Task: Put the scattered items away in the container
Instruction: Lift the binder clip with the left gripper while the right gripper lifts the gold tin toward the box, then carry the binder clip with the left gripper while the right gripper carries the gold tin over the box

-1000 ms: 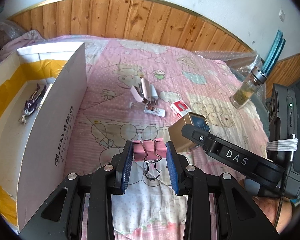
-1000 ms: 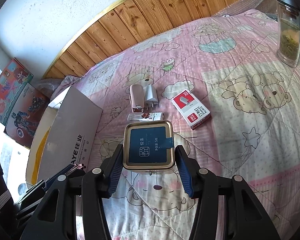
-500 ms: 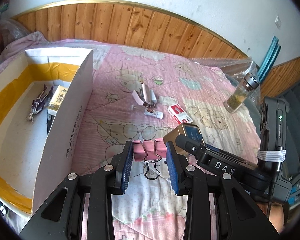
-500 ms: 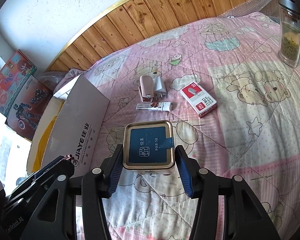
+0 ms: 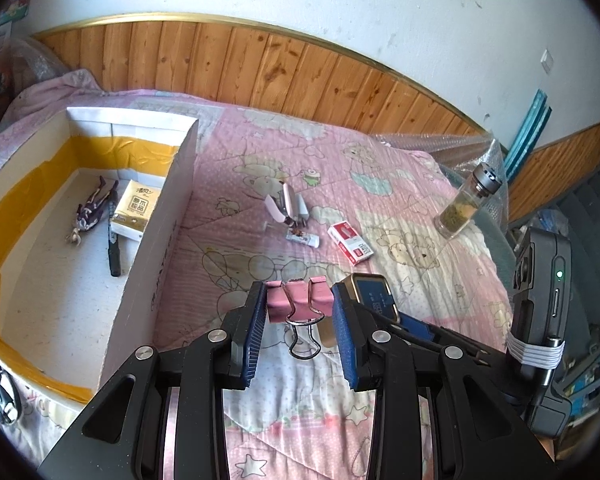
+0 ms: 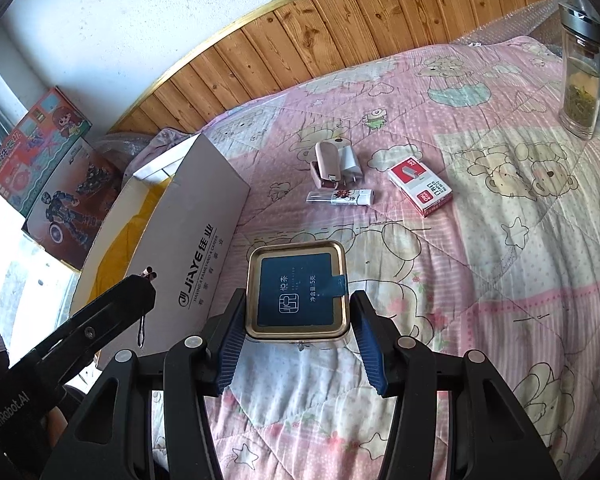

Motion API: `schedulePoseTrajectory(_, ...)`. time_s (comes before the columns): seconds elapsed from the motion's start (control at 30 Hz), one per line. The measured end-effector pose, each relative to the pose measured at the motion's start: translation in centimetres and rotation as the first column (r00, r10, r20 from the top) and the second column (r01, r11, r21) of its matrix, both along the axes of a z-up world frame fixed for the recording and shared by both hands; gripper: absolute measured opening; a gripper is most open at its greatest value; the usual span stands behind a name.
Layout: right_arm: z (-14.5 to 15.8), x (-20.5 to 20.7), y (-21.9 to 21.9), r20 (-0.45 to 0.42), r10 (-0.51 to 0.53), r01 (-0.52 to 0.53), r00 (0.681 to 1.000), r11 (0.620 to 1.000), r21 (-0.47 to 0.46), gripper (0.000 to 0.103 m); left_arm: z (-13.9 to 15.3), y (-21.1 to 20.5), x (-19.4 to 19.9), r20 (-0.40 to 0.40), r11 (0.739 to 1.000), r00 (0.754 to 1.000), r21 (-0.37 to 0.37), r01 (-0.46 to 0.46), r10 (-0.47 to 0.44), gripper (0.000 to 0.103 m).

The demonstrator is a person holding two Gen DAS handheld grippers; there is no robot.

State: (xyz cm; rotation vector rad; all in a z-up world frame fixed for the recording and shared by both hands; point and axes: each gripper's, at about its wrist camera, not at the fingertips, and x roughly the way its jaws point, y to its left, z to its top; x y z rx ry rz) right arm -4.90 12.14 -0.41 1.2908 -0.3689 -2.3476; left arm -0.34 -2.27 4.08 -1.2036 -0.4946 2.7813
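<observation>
Both loads ride higher than a second ago: the left hand-held gripper (image 5: 300,312) pinches the pink binder clip (image 5: 298,306), the right hand-held gripper (image 6: 298,320) the gold tin (image 6: 296,290), and the cardboard box (image 5: 156,240) at left shows more floor.

- tin (image 5: 374,298): mostly hidden behind left tongs finger in the left view
- box (image 6: 204,216): inside hidden by its near wall in the right view
- black stick (image 5: 114,248) in box: too small to tell
- tin label text (image 6: 300,292): unreadable
- toy cartons (image 6: 48,168): cut by frame edge
</observation>
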Motion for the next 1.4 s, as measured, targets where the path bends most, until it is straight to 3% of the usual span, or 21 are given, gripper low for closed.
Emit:
schedulePoseTrajectory(0.43, 0.7, 2.7, -0.9, 0.004, 0.007, -0.007, 1.0, 1.0, -0.005, 0.052, 1.3, -1.5, 2.5, -0.035, 1.0, 0.999, 0.025, -0.015, 0.016, 0.034)
schedulePoseTrajectory(1.4, 6.6, 5.9, -6.0, -0.085, 0.118, -0.121, 0.989, 0.992, -0.039, 0.052, 2.5, -8.7, 6.9, -0.069, 0.987, 0.988, 0.09, -0.135, 0.141, 0.034)
